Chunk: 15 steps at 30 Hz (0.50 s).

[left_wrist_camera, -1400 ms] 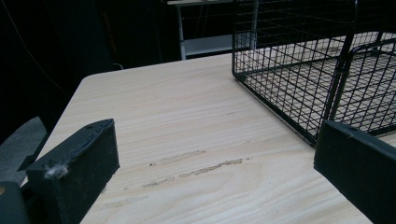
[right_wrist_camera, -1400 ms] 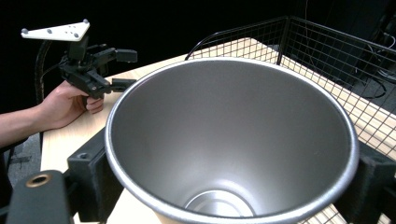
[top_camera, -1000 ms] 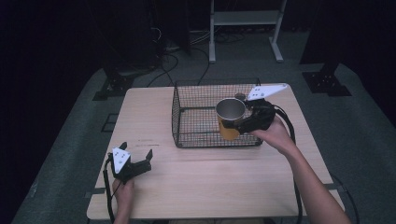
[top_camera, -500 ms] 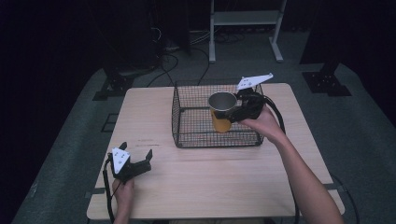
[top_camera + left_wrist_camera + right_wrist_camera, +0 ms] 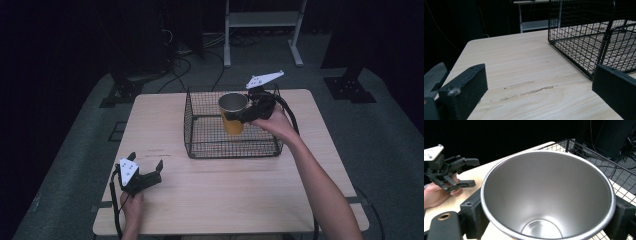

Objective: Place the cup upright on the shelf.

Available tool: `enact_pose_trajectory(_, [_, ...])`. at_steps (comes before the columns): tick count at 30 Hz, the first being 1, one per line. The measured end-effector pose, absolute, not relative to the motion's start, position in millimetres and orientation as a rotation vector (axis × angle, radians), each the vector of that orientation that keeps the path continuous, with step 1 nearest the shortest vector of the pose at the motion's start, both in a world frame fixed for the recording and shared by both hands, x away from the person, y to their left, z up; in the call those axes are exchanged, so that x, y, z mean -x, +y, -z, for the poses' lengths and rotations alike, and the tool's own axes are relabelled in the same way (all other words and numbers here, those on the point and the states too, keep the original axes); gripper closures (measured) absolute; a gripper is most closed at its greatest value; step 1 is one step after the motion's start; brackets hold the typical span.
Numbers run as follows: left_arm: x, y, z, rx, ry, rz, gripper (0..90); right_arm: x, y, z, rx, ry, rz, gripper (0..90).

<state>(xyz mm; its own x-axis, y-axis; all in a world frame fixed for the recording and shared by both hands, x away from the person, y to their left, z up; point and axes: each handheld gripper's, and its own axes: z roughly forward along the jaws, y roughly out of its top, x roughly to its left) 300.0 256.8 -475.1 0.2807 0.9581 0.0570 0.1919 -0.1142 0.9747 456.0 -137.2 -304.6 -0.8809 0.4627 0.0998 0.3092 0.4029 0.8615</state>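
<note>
A yellow cup [image 5: 233, 112] with a steel inside [image 5: 549, 195] hangs upright over the black wire basket [image 5: 200, 145], gripped just under its rim. My right gripper [image 5: 239, 116] is shut on the cup, one jaw on each side. In the right gripper view the cup is empty, and the basket's rim [image 5: 596, 151] runs behind it. My left gripper [image 5: 146, 170] rests low on the wooden table [image 5: 210, 195] near the front left corner, open with nothing between its jaws. It also appears far off in the right gripper view as the left gripper [image 5: 469, 172]. The basket's near corner [image 5: 584, 57] lies ahead of it.
The basket stands at the middle back of the table, its floor bare. A white metal frame [image 5: 262, 20] and cables [image 5: 190, 55] are on the floor beyond the table. Bare wood [image 5: 524, 72] spreads between the left gripper and the basket.
My right gripper has carried the cup leftward and farther back over the basket, from its right side toward its middle. The left gripper has stayed put.
</note>
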Motion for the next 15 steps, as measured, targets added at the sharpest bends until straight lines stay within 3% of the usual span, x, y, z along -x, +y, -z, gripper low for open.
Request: enact_pose_trajectory(15, [-300, 257, 475, -1.539, 1.101, -0.952, 0.0, -490, -124, 316, -0.753, 2.522, -1.468, 11.7])
